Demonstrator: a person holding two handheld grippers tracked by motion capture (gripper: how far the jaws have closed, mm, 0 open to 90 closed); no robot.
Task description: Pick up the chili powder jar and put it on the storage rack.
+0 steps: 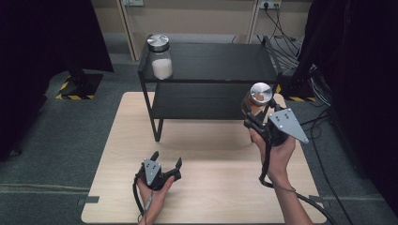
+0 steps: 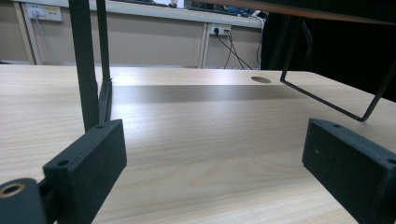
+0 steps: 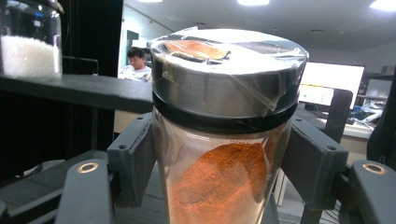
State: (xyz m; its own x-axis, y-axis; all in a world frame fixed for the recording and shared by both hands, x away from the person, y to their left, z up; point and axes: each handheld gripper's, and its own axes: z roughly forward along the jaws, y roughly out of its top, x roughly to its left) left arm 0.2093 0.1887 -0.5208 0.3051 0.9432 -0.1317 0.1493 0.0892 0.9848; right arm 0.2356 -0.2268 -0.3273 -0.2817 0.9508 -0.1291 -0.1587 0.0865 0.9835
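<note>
spice jar clamped between right hand-held gripper jaws

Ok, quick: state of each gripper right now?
Left gripper: open, holding nothing, low over the table.
Right gripper: closed on the jar of orange powder, held beside the black shelf.

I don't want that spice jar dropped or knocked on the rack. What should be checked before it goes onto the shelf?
1. Right gripper shut on the orange spice jar, jaws on both sides of the glass: ok.
2. Jar upright: ok.
3. Metal lid seated, film over it: ok.
4. Free room on the top shelf beside the white-powder jar: ok.
5. Left gripper open, low on the table, apart from the rack: ok.
6. Jar bottom above the shelf edge: cannot tell.
</note>
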